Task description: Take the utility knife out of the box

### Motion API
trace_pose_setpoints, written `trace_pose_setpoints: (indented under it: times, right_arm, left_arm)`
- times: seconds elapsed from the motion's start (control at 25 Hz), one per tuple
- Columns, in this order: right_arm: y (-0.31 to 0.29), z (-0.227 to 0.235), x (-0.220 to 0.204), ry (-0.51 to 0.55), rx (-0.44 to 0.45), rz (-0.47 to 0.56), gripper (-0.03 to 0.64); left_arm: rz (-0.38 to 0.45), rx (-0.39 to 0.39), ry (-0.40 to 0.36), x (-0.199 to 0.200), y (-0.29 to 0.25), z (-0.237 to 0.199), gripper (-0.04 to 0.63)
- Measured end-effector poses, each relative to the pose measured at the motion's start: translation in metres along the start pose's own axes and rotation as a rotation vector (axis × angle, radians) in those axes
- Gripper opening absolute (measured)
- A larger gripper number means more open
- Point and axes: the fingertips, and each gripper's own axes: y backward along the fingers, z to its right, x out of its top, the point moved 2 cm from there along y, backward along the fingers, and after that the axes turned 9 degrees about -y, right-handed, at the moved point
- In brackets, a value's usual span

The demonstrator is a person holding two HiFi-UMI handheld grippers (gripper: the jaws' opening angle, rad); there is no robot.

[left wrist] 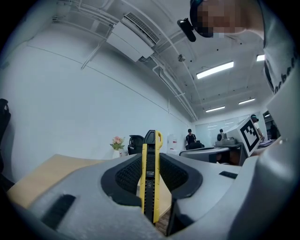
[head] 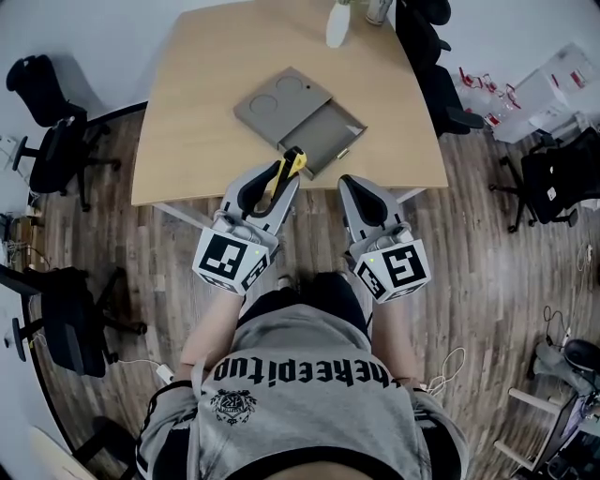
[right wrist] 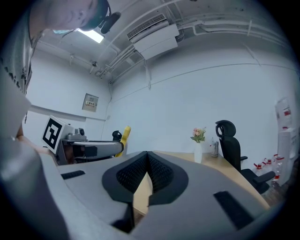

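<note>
A yellow and black utility knife (head: 289, 167) stands clamped between the pads of my left gripper (head: 277, 180), its tip rising past the fingertips; in the left gripper view the knife (left wrist: 151, 176) fills the gap between the jaws. The grey box (head: 300, 119) lies on the wooden table (head: 187, 103) with its drawer pulled out toward me, just beyond the knife. My right gripper (head: 356, 185) hangs at the table's near edge, its tips touching and nothing between them. The right gripper (right wrist: 147, 157) view also shows the knife (right wrist: 123, 138) at the left.
A white vase (head: 337, 25) with flowers and a can stand at the table's far edge. Black office chairs (head: 58, 155) stand to the left and at the back right (head: 441, 80). The person's legs and shirt fill the bottom of the head view.
</note>
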Motion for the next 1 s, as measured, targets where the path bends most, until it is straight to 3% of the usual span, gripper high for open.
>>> trace_pose_setpoints:
  times: [0.48,1.0]
  right_arm:
    - [0.016,0.011,0.016,0.014,0.039,0.015,0.006]
    - [0.065,0.016,0.02,0.023,0.136,-0.005,0.006]
  left_arm:
    - [0.032,0.087,-0.012,0.019,0.001,0.008,0.124]
    - [0.052,0.201,-0.005,0.037,0.014,0.061,0.124]
